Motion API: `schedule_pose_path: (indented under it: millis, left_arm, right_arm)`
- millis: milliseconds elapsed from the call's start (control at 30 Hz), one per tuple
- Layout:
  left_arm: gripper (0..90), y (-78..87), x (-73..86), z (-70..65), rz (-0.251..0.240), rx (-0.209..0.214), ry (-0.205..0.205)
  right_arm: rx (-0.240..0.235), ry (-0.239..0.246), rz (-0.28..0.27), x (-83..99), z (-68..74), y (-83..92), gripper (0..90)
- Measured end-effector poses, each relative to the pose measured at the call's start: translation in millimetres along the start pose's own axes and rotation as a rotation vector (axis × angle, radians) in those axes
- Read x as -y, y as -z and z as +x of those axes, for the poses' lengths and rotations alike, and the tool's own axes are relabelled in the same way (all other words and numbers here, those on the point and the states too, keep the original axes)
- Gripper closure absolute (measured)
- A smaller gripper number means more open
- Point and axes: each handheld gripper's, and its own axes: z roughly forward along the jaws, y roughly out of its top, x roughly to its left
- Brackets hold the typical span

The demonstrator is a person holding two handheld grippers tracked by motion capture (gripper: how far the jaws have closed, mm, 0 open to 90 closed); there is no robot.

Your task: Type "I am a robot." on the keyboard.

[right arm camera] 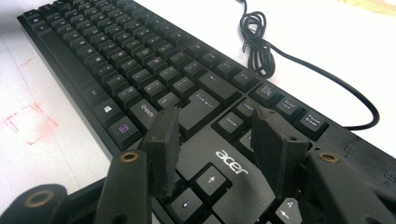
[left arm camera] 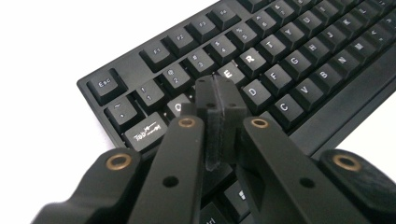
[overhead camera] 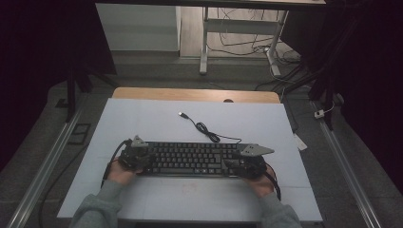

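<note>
Keypress, by the look of it, on the keyboard [overhead camera: 190,159] lying lengthwise across the desk [overhead camera: 190,204], a little toward the near edge, with its cable [right arm camera: 254,28] looping away behind. Working with the left claw [left arm camera: 219,100] pressed together into one blunt tip, pinching nothing, poised over the key between Q [left arm camera: 177,106] and E [left arm camera: 229,73]; touching or just above, cannot tell. Keeping that tip centred on the one cap, so as not to be catching either neighbour. Pushing straight down, lightly, then lifting clear rather than dragging along the row. Holding the right claw [right arm camera: 217,116] spread and empty at the board's right end, over the arrow keys [right arm camera: 211,179] beside the acer logo [right arm camera: 231,161]; probably steadying the keyboard against sliding on the smooth desk. Avoiding leaning on those keys while doing so. Leaving the cable, well apart from both claws, undisturbed.
</note>
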Motion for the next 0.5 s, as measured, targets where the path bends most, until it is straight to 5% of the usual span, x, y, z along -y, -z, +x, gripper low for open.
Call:
schedule_pose_path:
  millis: [500]
  left_arm:
    - [88.8, -4.5, 1.3, -0.6, 0.03, -0.018, -0.004]
  right_arm:
    - [0.009, 0.006, 0.012, 0.5, 0.0, -0.9, 52.1]
